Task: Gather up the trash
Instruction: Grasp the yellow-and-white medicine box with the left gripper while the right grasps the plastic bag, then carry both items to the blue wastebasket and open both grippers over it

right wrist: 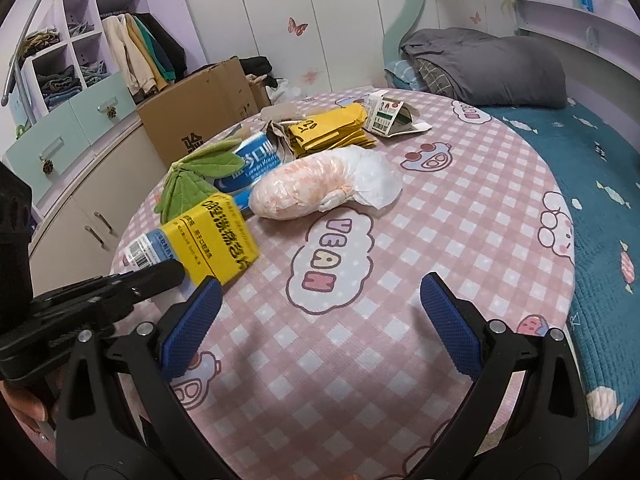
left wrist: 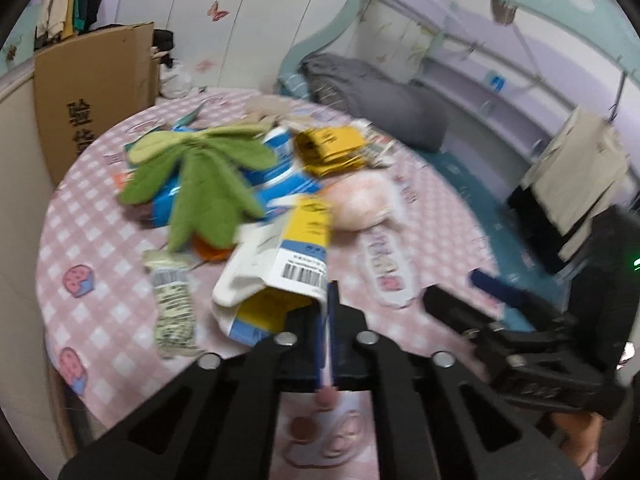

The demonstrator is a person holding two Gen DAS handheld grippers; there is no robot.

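Two grippers over a round table (right wrist: 460, 216) with pink checked cloth, trash heaped at its left and far side.

Left gripper (left wrist: 326, 300): jaws drawn narrow, pinched on the near flap edge of a yellow-and-white carton (left wrist: 280, 264). The grip is at the open end, probably because that thin flap is the only part slim enough to pinch; the box body looks too broad for the jaws. In the right wrist view the same carton (right wrist: 212, 236) sits at the table's near-left edge, barcode end toward the gripper tip, lying flat or barely raised; cannot tell which.

Right gripper (right wrist: 320, 308): jaws spread wide, nothing between the blue pads (right wrist: 192, 324), hovering above bare cloth near the printed cloud. Likely kept ready for the next piece while the left deals with the carton.

Remaining trash:
- pink-and-white plastic bag (right wrist: 316, 188), stuffed, mid-table, just right of the carton
- yellow folded packets (right wrist: 328, 132), far side
- small green-and-white box (right wrist: 388, 116), flaps open, far right of the heap
- blue-and-white packaging (right wrist: 252, 168) under a green leaf-shaped cloth (right wrist: 192, 176)
- crumpled printed wrapper (left wrist: 172, 300), near-left, seen only from the left wrist

No bin or bag for collecting is visible. The cardboard box (right wrist: 200, 112) standing beyond the table may serve, but that is a guess.

Left wrist view is motion-blurred.
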